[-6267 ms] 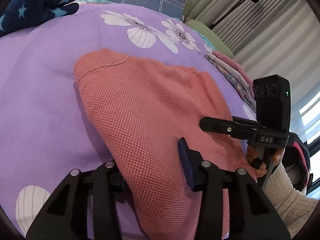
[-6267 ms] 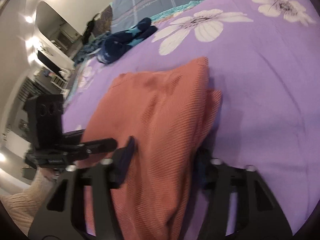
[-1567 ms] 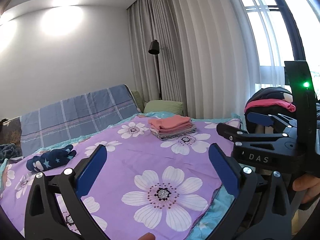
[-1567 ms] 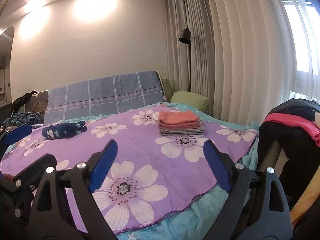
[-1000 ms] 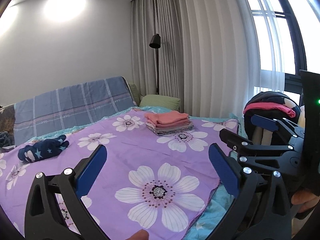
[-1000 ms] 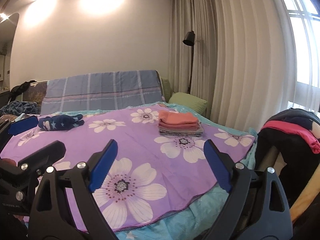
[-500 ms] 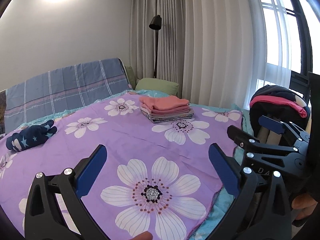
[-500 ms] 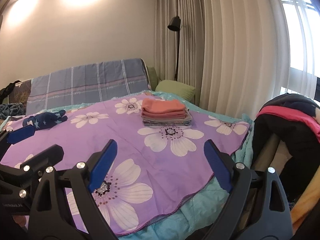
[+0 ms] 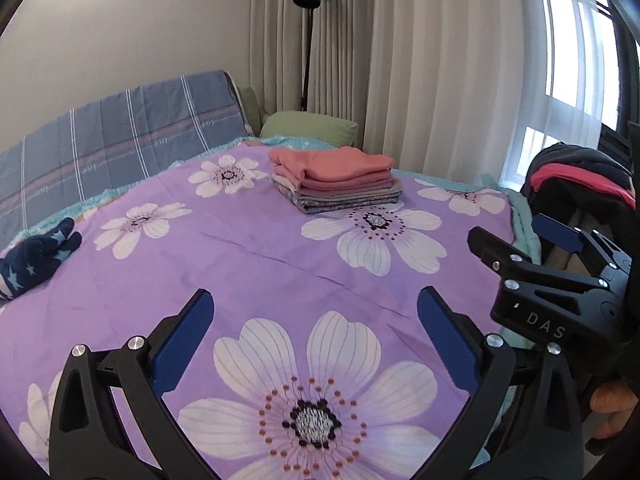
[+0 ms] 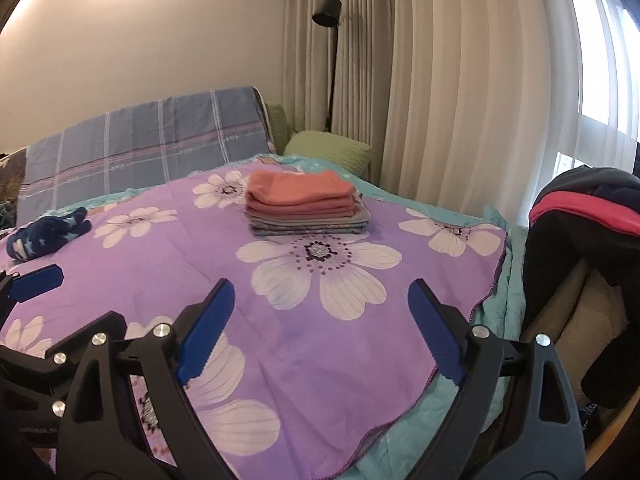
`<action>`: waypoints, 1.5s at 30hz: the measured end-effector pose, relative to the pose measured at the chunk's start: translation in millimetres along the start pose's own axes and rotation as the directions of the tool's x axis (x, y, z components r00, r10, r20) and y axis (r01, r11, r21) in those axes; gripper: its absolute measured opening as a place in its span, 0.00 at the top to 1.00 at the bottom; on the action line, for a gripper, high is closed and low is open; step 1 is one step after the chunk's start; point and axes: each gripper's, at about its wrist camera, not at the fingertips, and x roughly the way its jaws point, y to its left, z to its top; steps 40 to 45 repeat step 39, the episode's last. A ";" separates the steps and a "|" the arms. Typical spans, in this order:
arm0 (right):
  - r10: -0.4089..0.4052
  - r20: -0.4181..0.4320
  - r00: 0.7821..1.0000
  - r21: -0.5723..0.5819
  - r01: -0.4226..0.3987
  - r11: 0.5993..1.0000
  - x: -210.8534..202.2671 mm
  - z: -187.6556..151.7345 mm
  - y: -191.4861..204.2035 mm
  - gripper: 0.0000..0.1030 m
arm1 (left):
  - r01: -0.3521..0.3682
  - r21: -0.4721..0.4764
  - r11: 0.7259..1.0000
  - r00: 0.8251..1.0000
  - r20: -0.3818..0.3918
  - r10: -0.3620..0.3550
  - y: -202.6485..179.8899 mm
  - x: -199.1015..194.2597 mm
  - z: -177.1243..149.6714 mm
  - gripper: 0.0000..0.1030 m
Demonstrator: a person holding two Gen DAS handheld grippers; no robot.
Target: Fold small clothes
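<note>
Left gripper (image 9: pixel 316 332) and right gripper (image 10: pixel 320 320): jaws wide apart, empty, above the bed (image 9: pixel 248 264). Folded stack (image 9: pixel 336 178) beyond.

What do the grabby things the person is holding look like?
Each tool is a black plastic frame shaped like a wide V, dotted with round silver bolts. The left tool and the right tool both have flat blue pads on the inside of their fingers. The right tool's pads have a saw-toothed edge. Seen from the side, the right tool's body carries white letters "DAS".
</note>
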 end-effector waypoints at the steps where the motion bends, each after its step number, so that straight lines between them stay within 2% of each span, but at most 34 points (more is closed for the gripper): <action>1: -0.010 -0.001 1.000 0.002 0.010 1.000 6.7 2.3 -0.7 0.13 | 0.001 -0.001 1.000 1.000 -0.001 -0.001 1.7 3.9 1.9 0.01; 11: -0.031 0.000 1.000 0.005 0.031 1.000 36.9 14.9 10.7 0.13 | -0.057 0.034 0.998 0.997 0.055 0.055 16.3 15.1 22.4 0.01; 45: -0.035 -0.015 0.999 -0.021 0.035 0.999 27.4 14.5 27.6 0.13 | -0.029 0.027 0.999 0.998 0.059 0.028 23.1 4.2 19.1 0.01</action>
